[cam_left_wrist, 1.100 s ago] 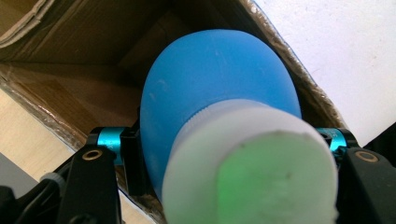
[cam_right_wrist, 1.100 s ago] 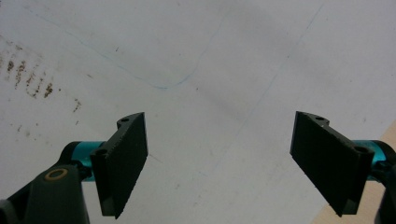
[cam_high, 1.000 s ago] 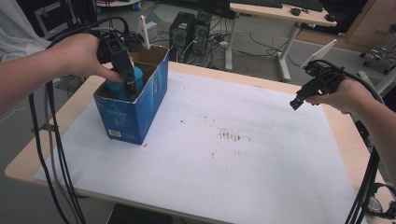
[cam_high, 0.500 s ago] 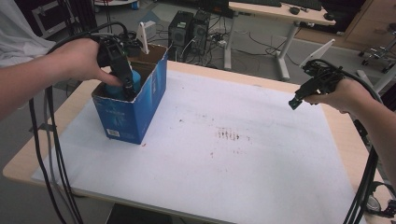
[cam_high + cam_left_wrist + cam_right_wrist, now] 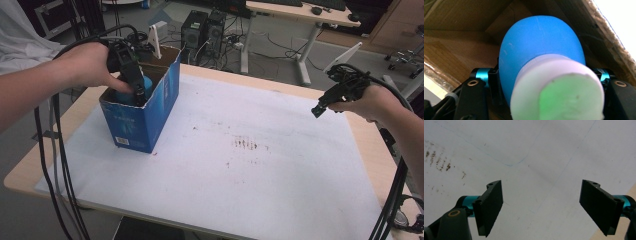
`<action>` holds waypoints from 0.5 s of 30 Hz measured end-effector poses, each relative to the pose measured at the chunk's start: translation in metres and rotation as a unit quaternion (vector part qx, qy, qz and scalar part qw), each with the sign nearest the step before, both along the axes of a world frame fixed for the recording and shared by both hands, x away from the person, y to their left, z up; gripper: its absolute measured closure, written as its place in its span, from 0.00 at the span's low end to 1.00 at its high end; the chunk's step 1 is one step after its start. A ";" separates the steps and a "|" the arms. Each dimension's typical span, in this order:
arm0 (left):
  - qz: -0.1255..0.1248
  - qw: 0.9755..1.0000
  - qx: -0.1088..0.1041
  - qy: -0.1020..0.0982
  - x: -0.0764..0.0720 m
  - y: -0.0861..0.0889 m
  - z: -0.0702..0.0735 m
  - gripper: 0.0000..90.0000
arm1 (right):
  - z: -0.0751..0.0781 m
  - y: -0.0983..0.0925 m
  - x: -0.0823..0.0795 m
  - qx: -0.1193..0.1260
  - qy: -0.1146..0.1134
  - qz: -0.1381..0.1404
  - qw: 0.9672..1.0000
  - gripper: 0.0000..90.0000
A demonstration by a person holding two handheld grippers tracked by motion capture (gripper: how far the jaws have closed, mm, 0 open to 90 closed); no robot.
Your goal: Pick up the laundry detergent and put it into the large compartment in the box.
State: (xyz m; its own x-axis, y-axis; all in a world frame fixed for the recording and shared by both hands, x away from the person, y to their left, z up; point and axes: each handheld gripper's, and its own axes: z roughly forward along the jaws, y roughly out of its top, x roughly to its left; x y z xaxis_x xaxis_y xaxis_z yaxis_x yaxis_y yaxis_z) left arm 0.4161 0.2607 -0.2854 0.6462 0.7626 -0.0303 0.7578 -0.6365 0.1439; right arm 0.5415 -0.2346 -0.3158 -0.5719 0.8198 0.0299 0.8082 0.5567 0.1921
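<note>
A blue bottle (image 5: 539,47) with a white cap (image 5: 556,82) sits between the jaws of my left gripper (image 5: 139,95), which is shut on it. Gripper and bottle reach down inside an open blue cardboard box (image 5: 145,120) at the table's left; brown inner walls surround the bottle in the left gripper view. The bottle (image 5: 148,82) shows as a blue patch behind the box's near rim. My right gripper (image 5: 316,111) hovers over the table's far right, open, and its jaws stand wide apart over the white sheet (image 5: 544,157) with nothing between them.
A white sheet (image 5: 240,180) with brown stains (image 5: 245,144) covers most of the wooden table (image 5: 365,145). Black cables (image 5: 55,165) hang off the left edge and more off the right. Desks, computer towers and chairs stand behind the table.
My left hand has sunk slightly lower into the box with the bottle. The right gripper has hardly moved.
</note>
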 end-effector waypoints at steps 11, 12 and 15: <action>0.004 1.000 -0.005 -0.002 0.002 -0.002 0.001 0.39 | -0.001 0.001 -0.001 0.002 0.000 0.002 1.000 0.20; 0.005 1.000 -0.005 -0.001 0.002 -0.002 0.001 0.39 | -0.001 0.001 -0.001 0.000 0.001 0.002 1.000 0.20; 0.006 1.000 -0.004 -0.001 0.002 0.000 0.000 0.38 | -0.001 0.000 -0.001 0.001 0.001 0.002 1.000 0.20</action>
State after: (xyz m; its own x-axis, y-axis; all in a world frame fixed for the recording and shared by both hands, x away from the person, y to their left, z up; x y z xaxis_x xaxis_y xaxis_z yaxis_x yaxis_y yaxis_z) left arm 0.4184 0.2603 -0.2851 0.6370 0.7701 -0.0343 0.7651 -0.6261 0.1504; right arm 0.5407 -0.2341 -0.3166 -0.5749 0.8176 0.0319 0.8063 0.5594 0.1922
